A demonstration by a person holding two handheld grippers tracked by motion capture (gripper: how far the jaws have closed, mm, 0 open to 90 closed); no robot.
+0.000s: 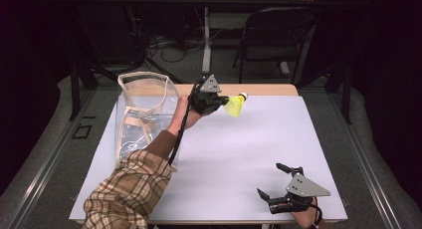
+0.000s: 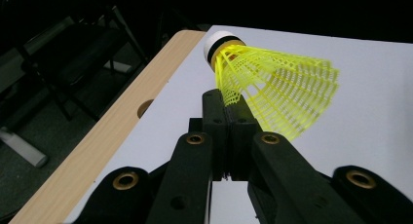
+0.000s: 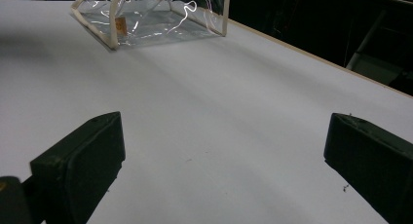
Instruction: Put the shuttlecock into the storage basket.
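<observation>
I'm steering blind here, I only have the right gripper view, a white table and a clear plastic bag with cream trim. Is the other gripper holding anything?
Observer: Yes. The left gripper is shut on a yellow plastic shuttlecock with a white cork tip.
Operator: Where on it are the jaws?
Observer: On the edge of the mesh skirt, just behind the cork; the tip points away from the gripper.
Operator: And where is that relative to the bag?
Observer: In the high view it is held up near the table's far edge, just right of the clear plastic bag with cream trim.
</observation>
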